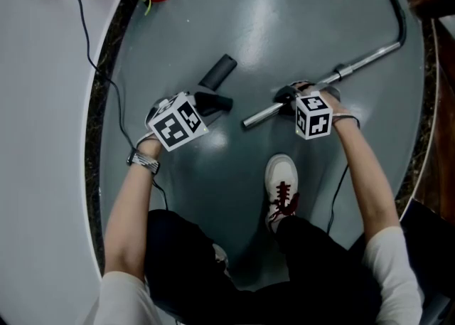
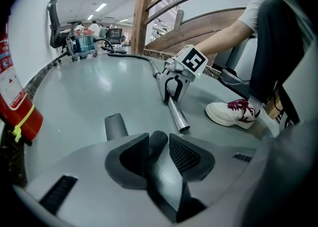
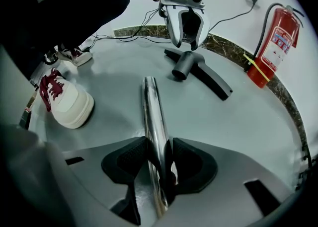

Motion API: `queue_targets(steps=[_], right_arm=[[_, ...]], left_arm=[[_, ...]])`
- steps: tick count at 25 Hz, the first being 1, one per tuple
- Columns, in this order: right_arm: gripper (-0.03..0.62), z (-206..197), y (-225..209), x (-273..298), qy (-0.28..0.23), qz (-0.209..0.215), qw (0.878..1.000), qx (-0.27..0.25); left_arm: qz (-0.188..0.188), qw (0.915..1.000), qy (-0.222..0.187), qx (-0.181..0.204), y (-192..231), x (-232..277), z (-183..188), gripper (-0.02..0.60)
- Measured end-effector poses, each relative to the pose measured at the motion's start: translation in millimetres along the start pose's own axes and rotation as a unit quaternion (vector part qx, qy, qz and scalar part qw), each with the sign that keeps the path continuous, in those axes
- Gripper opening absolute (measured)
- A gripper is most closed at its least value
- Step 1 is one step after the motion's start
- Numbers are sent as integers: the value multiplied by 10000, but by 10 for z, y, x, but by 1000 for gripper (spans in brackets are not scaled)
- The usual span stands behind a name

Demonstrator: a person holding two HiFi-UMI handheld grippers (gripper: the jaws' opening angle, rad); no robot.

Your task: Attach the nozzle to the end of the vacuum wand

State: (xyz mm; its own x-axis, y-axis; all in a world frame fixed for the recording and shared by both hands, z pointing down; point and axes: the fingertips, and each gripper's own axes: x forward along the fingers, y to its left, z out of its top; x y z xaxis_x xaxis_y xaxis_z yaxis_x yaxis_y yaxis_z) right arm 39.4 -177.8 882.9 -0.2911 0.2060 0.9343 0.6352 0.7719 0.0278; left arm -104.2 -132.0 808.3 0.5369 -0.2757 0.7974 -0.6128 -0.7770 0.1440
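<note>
A dark nozzle (image 1: 219, 70) and a chrome vacuum wand (image 1: 370, 57) are gripped on a grey floor (image 1: 284, 18), not yet joined.
Beyond a white shoe's (image 1: 282, 174) toe, the wand is clamped by the right hand-held gripper (image 3: 160, 149); left of that shoe, the nozzle is pinched by the left hand-held gripper (image 2: 158, 142), apart from the wand's open end.

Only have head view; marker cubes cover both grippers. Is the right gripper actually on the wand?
Observer: Yes. Right gripper view: the right gripper has its pads against both sides of the vacuum wand.
Operator: Left one?
Observer: Left gripper view: the left gripper is shut on a dark part of the nozzle.
Operator: Socket aimed at the wand?
Observer: Roughly. Right gripper view shows its round opening facing the wand's end, offset right of the wand's line.
</note>
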Motion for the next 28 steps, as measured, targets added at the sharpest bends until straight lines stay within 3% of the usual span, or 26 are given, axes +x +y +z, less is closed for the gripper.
queue_targets(steps=[11,17,19,24,28], right_arm=[[169,41,7,-175,84,-100,9998,-141],[169,94,-83,-266,4,-229,9997,-109],[169,100,-100,-275,12,-236,9997,-106],[169,114,-120,-290,-9,-242,9997,-45],[169,132,-146,-331,-44,-265,9996,-12]], left_arm=[[355,9977,349,456,74,66,-186,145],[410,9932,570,926,80,81,-208,214],[412,9910,697,1067,86,100,-265,246],[514,9848,841,1430,139,156,-340,247],[529,9738,1022,1960,162,226,-342,247]])
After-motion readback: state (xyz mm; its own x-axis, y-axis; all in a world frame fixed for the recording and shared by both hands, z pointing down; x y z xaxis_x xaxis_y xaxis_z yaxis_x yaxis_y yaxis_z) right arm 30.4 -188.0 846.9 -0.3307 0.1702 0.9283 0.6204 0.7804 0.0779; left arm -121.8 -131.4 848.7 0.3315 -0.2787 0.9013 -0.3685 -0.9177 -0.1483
